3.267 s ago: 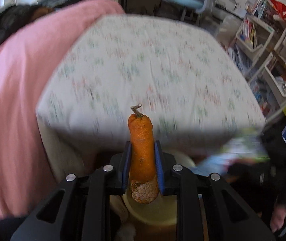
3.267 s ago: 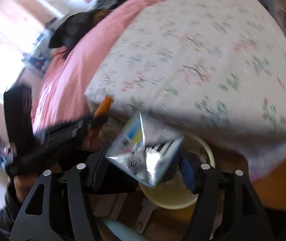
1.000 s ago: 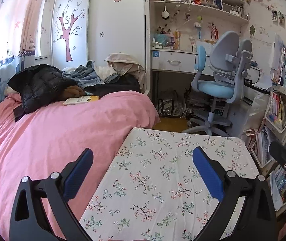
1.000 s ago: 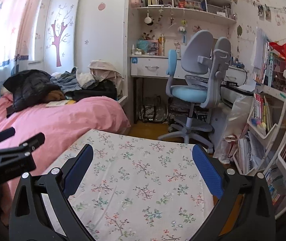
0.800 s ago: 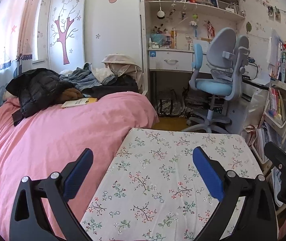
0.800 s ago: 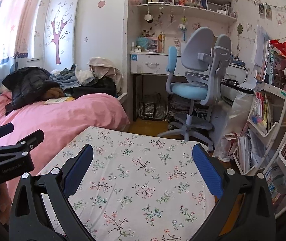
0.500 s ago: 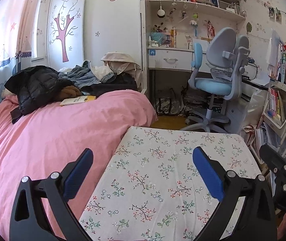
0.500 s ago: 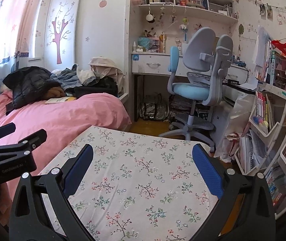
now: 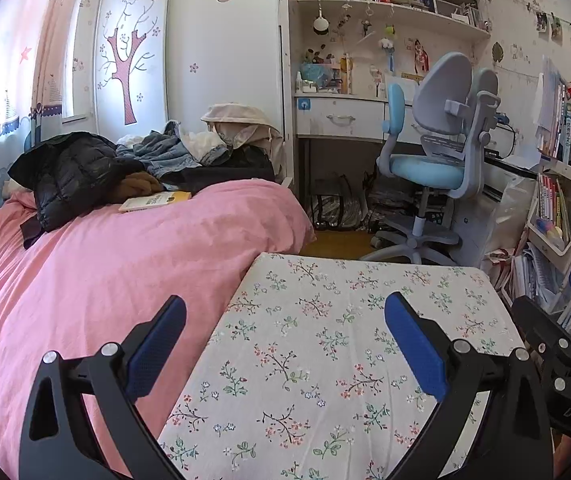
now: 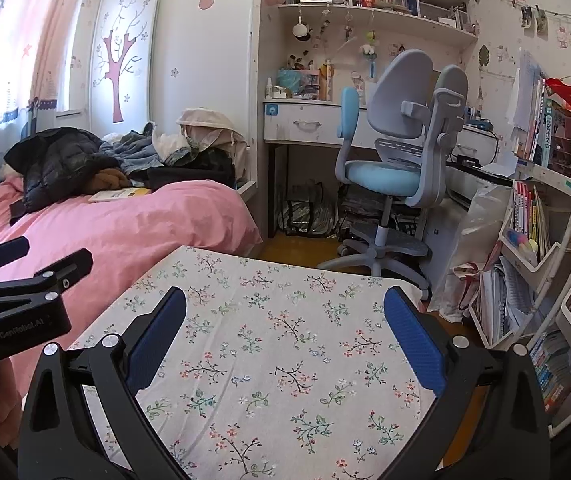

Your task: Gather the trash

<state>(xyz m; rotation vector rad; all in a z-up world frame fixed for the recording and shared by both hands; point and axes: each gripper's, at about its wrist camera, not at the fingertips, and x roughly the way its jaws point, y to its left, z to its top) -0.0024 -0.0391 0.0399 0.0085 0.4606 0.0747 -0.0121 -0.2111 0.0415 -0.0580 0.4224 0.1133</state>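
Both grippers hover side by side above a table with a floral cloth (image 9: pixel 325 344) (image 10: pixel 277 340). My left gripper (image 9: pixel 285 320) is open, its blue pads wide apart with nothing between them. My right gripper (image 10: pixel 285 316) is open too and holds nothing. The right gripper's black body shows at the right edge of the left wrist view, and the left gripper's body at the left edge of the right wrist view. No trash lies on the cloth in either view, and no bin shows.
A bed with a pink cover (image 9: pixel 105 272) runs along the table's left side, with a black jacket (image 9: pixel 69 168), clothes and a yellow book (image 9: pixel 153 200) on it. Beyond the table stand a blue swivel chair (image 9: pixel 429 168) and a desk (image 9: pixel 337 120). Crowded bookshelves (image 10: pixel 533 216) line the right.
3.3 s ago the left gripper held an orange carrot piece and the right a foil wrapper over a pale bin; both now stand open and empty. In the last second the views barely shifted.
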